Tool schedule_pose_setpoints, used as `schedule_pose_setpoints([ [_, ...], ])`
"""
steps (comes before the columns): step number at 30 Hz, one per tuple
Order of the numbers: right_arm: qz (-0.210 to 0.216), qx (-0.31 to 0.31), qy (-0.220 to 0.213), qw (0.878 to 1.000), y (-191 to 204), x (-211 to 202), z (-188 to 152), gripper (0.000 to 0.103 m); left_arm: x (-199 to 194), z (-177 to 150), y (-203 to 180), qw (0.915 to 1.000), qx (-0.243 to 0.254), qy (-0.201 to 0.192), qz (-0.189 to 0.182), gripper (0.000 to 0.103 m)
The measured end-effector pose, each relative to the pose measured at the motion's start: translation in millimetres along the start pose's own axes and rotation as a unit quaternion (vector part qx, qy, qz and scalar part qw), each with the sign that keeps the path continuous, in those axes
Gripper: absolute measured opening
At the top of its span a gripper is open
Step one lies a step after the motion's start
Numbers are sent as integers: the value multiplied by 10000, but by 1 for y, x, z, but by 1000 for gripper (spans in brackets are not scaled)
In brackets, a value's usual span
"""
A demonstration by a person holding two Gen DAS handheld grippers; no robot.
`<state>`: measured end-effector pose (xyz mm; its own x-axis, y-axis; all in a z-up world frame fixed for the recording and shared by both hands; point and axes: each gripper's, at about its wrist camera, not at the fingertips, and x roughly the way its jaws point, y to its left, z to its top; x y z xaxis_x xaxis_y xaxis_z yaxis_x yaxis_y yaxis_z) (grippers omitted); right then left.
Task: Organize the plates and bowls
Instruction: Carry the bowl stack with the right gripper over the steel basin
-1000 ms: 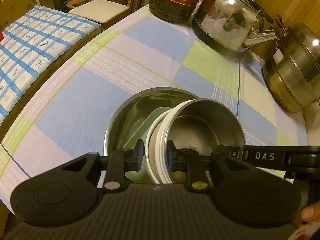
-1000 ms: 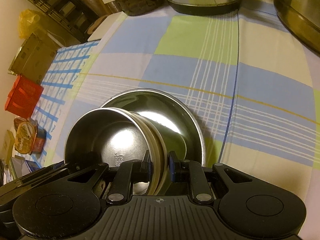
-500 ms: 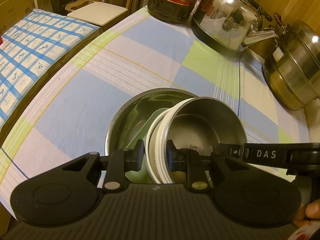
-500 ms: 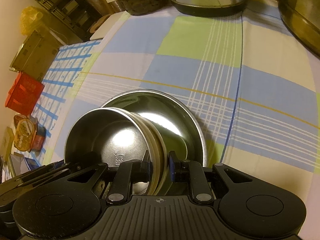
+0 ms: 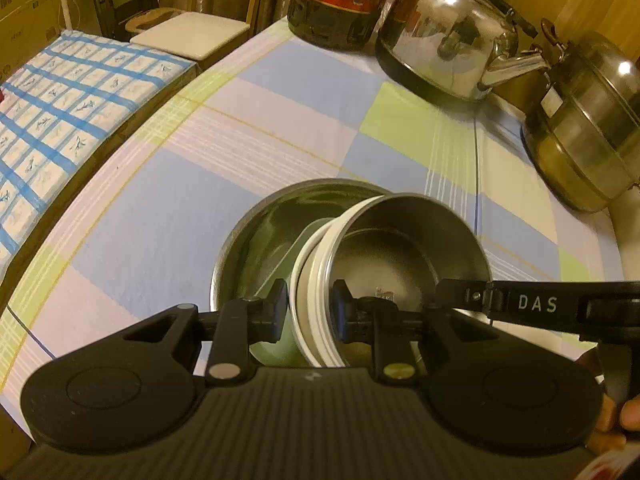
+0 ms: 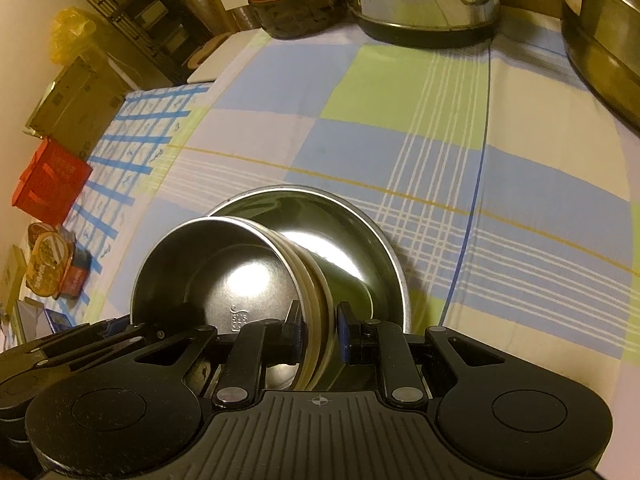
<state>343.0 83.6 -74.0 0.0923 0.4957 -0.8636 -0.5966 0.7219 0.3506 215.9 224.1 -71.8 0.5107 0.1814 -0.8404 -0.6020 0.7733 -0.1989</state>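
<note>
Two grippers pinching one nested bowl stack.
I'm clamping the left gripper (image 5: 309, 310) and right gripper (image 6: 318, 330) on opposite rims of the bowl stack (image 5: 400, 264), tilting inside the big steel bowl (image 6: 360, 232), well short of the kettle (image 5: 448, 36).

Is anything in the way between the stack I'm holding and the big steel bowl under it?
Nothing visible. Both the left gripper and the right gripper clamp the tilted stack of small bowls, which hangs over the large steel bowl; what shows of that bowl's inside is bare.
</note>
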Motion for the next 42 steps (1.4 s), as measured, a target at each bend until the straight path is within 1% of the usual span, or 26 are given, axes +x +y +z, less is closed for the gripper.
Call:
schedule_pose_setpoints([
  [5, 125, -23, -106, 9999, -4, -3, -1, 18, -12, 2, 0, 9997, 96, -233, -52, 21],
  [7, 253, -22, -189, 9995, -8, -5, -4, 18, -16, 2, 0, 9993, 182, -315, -59, 21],
  [11, 647, 208, -395, 9969, -24, -10, -11, 18, -21, 2, 0, 9986, 324, -407, -91, 20],
  [14, 806, 269, -506, 9951, -29, -13, -14, 19, -21, 1, 1, 9986, 340, -390, -142, 16],
  [15, 830, 273, -546, 9947, -30, -13, -15, 19, -20, 1, 2, 9986, 338, -372, -168, 13],
  [16, 846, 274, -582, 9943, -30, -14, -16, 19, -20, 1, 2, 9985, 336, -358, -224, 10],
  [17, 861, 282, -610, 9940, -30, -14, -17, 19, -19, 1, 2, 9985, 342, -351, -254, 9],
  [21, 890, 313, -662, 9933, -31, -16, -18, 19, -19, 2, 2, 9984, 361, -322, -280, 9],
  [26, 951, 289, -673, 9928, -30, -18, -17, 19, -17, 6, 9, 9987, 168, -194, -441, 8],
  [30, 952, 194, -735, 9925, -29, -21, -15, 18, -16, 7, 9, 9987, 181, -187, -447, 8],
  [31, 921, 184, -745, 9928, -28, -21, -15, 14, -16, 7, 8, 9986, 184, -189, -453, 8],
  [36, 936, 373, -675, 9926, -29, -21, -13, 13, -16, 9, 10, 9986, 114, -111, -500, 8],
  [42, 886, 760, -385, 9924, -31, -23, -2, 13, -15, 16, 12, 9984, 49, 40, -560, 8],
])
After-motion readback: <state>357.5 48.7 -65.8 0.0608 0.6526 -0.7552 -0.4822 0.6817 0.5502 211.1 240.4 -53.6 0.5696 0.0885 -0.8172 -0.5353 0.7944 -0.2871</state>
